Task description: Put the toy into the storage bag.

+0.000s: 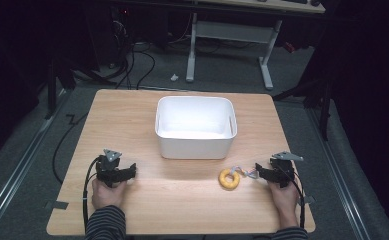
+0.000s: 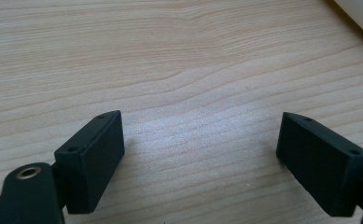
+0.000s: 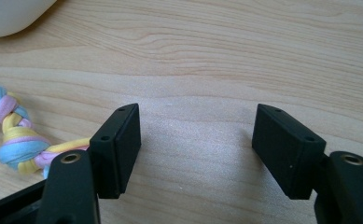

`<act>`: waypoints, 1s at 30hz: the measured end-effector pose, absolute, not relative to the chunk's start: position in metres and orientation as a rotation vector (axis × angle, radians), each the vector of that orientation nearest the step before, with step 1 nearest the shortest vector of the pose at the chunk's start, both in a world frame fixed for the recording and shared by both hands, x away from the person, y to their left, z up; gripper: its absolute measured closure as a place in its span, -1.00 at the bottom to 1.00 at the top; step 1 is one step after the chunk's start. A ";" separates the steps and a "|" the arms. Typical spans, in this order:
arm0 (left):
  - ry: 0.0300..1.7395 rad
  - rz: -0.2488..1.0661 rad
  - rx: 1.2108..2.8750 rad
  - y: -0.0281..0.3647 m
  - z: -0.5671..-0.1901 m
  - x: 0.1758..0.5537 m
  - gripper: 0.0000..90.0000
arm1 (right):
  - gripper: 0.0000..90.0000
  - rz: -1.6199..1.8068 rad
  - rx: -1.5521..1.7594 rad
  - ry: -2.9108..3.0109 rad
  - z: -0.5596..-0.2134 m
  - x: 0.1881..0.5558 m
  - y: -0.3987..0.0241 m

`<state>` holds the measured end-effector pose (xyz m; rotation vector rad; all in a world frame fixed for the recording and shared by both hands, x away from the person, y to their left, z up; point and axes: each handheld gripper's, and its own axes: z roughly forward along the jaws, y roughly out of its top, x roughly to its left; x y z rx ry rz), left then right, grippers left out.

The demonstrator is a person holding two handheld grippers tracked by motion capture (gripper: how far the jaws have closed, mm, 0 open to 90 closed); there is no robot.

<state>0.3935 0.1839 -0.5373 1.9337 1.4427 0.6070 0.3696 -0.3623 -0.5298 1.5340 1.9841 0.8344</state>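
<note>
On the pale wooden tabletop, a yellow ring toy with a braided pastel rope lies just beside the right gripper, whose jaws stand released and empty. Left gripper likewise released. Approach step, apparently; next, straddle the toy, probably for the white plastic bin.

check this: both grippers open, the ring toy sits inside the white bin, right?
Not quite: the ring toy lies on the table, in front of the white bin, near the right gripper, as the high view shows. Both grippers are open, left gripper included.
</note>
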 end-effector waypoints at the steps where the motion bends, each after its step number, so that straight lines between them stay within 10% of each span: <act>1: 1.443 0.607 1.934 0.184 -0.537 0.394 -0.66 | -0.26 0.835 1.534 1.984 -0.530 0.370 -0.362; 30: 1.443 0.605 1.932 0.184 -0.537 0.393 -0.64 | -0.26 0.834 1.524 1.995 -0.530 0.369 -0.363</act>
